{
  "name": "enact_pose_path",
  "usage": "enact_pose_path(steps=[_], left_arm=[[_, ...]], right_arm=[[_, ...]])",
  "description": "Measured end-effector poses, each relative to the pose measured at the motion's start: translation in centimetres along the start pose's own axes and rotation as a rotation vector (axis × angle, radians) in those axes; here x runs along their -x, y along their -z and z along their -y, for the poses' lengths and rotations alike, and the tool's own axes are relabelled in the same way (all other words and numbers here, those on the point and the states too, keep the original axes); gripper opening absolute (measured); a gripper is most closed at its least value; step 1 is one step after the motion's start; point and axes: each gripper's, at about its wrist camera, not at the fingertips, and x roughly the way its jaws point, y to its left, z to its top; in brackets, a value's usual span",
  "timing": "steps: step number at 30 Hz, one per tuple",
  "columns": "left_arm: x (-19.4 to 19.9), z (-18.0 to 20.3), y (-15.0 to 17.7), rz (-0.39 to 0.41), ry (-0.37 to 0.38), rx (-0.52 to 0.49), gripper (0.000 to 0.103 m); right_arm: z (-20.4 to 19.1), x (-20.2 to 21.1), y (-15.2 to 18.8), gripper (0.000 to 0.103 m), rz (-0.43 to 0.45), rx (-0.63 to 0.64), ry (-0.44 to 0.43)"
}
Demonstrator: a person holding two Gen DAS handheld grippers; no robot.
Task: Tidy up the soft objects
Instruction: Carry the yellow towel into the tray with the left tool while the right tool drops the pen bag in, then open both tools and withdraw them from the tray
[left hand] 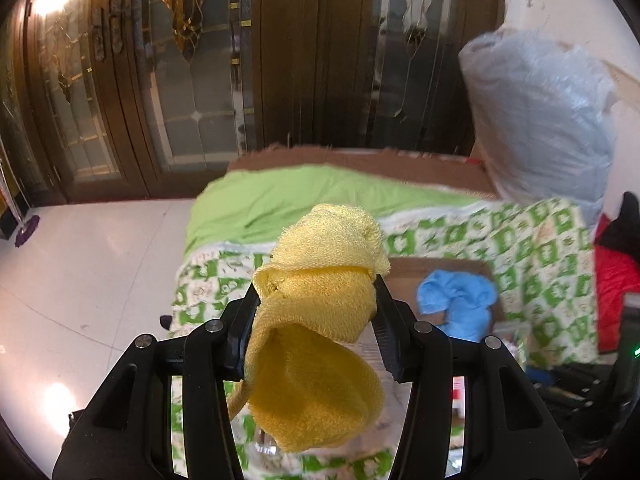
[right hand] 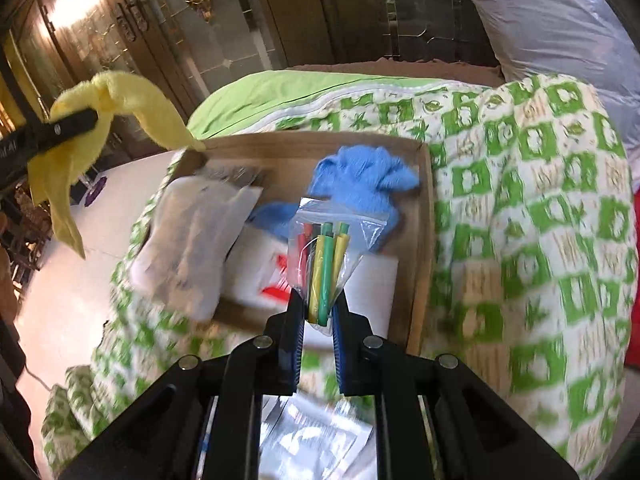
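**Both grippers are carrying loads over the cardboard box**

The left gripper is clamping a yellow cloth between jaws set about halfway apart, the fabric bulging above the pads and sagging in a loose fold below them. The cloth is hanging in the air to the left of the cardboard box lying on the green-patterned quilt. It is looking light, limp and compressible; it is likely to drape and trail, so gripping the bunched middle, as here, is probably keeping the loose ends manageable.

The right gripper is pinching the lower end of a clear zip bag of coloured tubes, its jaws nearly together, directly above the near side of the box. The plastic is looking slick and thin, so the grip is best kept over the tubes themselves.

Inside the box, a blue cloth is lying crumpled at the far side, beside a white packet.
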Motion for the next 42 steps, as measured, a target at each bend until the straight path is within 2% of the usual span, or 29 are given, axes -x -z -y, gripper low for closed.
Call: enact_pose_path(steps=[5, 9, 13, 16, 20, 24, 26, 28, 29, 30, 32, 36, 42], left_arm=[[-4.9, -1.1, 0.7, -0.068, 0.001, 0.035, 0.049], [-7.1, -1.5, 1.0, -0.088, -0.001, 0.055, 0.049], [-8.1, -2.0, 1.1, -0.105, -0.014, 0.065, 0.059], [-8.2, -1.7, 1.2, -0.098, -0.037, 0.040, 0.072], [-8.0, -1.1, 0.9, -0.092, -0.073, -0.028, 0.073], [-7.1, -0.6, 0.9, -0.070, -0.092, -0.063, 0.073], [-6.2, -0.5, 1.0, -0.055, -0.093, -0.072, 0.073], [-5.2, -0.4, 1.3, -0.037, -0.095, -0.076, 0.073], [-4.5, -0.3, 1.6, -0.027, -0.093, -0.076, 0.073], [-3.9, -0.2, 1.8, -0.023, -0.092, -0.076, 0.073], [-2.2, -0.1, 2.7, -0.011, -0.087, -0.076, 0.073], [1.2, 0.4, 6.1, -0.008, -0.067, -0.075, 0.073], [3.7, 1.5, 12.7, -0.088, -0.026, -0.058, 0.073]], right_arm=[[1.1, -3.1, -1.0, 0.011, -0.058, -0.035, -0.015], [1.1, -4.7, -1.6, 0.011, -0.086, -0.049, -0.040], [-0.5, -5.1, -2.6, 0.011, -0.072, -0.012, -0.067], [-1.9, -5.8, -3.1, 0.011, -0.065, 0.023, -0.072], [-2.6, -7.0, -4.0, 0.011, -0.058, 0.037, -0.081], [-2.3, -8.4, -4.9, 0.013, -0.076, 0.042, -0.121], [-2.0, -8.7, -4.7, 0.014, -0.069, 0.044, -0.109], [-1.8, -8.4, -4.5, 0.027, -0.058, 0.043, -0.102], [-1.7, -8.1, -4.5, 0.038, -0.049, 0.037, -0.105], [-1.5, -7.7, -4.6, 0.043, -0.035, 0.029, -0.117], [-1.4, -7.0, -4.6, 0.044, -0.013, 0.028, -0.118], [-1.2, -5.1, -4.2, 0.045, 0.032, 0.027, -0.115], [1.2, -1.8, -0.9, 0.050, 0.046, -0.061, -0.132]])
